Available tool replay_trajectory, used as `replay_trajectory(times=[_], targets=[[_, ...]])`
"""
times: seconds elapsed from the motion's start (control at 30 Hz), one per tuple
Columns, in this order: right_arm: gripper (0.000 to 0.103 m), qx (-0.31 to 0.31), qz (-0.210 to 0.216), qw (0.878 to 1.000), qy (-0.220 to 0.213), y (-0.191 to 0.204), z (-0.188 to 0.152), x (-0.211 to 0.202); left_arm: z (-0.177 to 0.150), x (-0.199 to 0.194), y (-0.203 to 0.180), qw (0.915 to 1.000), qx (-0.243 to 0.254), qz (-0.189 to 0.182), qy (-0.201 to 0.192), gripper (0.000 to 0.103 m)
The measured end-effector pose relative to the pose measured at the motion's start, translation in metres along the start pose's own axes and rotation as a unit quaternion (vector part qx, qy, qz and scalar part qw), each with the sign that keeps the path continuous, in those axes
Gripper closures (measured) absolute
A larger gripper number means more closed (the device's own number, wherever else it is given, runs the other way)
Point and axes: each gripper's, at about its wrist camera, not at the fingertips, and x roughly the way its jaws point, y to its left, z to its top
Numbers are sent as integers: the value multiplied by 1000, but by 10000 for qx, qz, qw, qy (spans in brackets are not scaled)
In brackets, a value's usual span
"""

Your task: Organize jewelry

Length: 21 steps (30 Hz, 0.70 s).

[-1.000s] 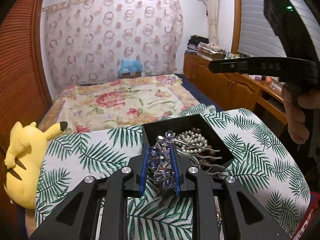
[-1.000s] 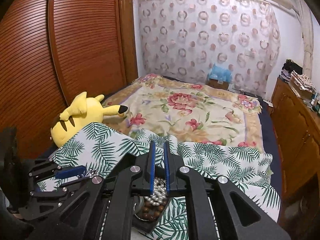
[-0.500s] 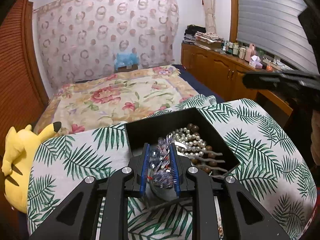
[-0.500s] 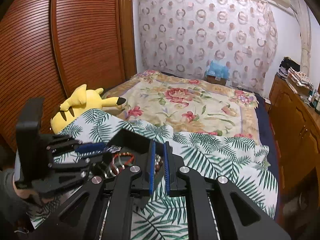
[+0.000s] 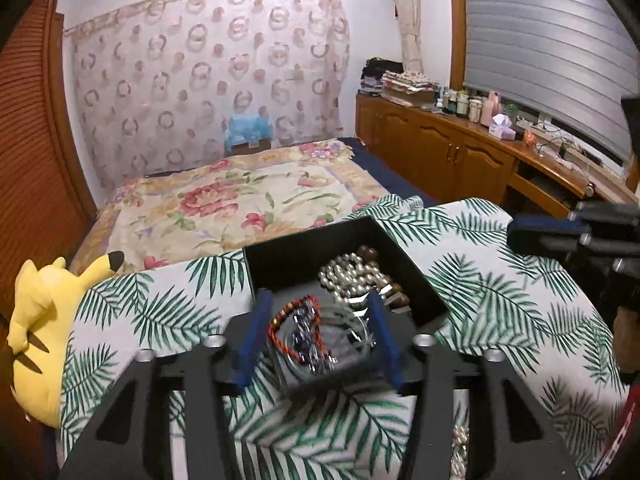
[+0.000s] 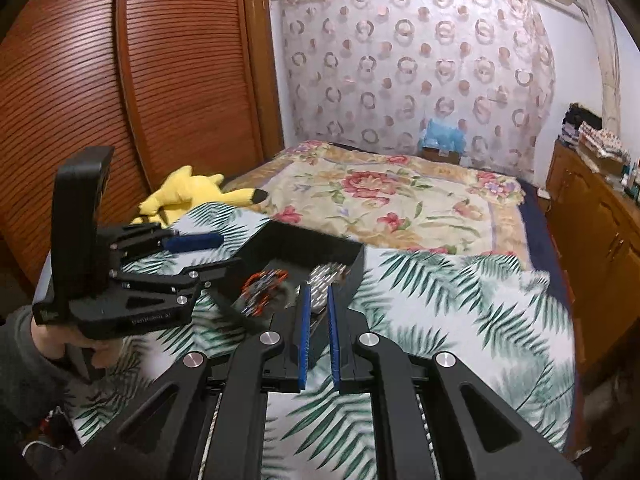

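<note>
Matt black box [image 5: 280,258] is holding glossy pearl beads [image 5: 352,276]; leaf-print cloth [image 5: 500,280] is lying soft beneath; ribbed wooden wardrobe door [image 6: 80,92] is shining; plush toy [image 5: 36,332] is looking fuzzy.

We are in a home bedroom. A bed [image 5: 240,208] under a floral quilt fills the middle, with a yellow plush toy [image 5: 36,328] at its edge. Behind it hangs a ring-patterned curtain [image 5: 208,80]. A slatted wooden wardrobe [image 6: 120,100] lines one wall, and low wooden cabinets [image 5: 448,152] carrying bottles [image 5: 476,108] and folded clothes [image 5: 400,80] line the other, below a shuttered window [image 5: 552,40].
</note>
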Motion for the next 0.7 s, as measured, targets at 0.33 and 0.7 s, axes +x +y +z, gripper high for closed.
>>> replay_trajectory(times=[0.33, 0.7], targets=[[89, 65, -17, 9997, 220, 23, -70, -15, -43, -36, -13, 9999, -10, -103, -6, 9], [76, 79, 99, 9983, 568, 51, -123, -20, -91, -59, -13, 9994, -205, -104, 248, 8]])
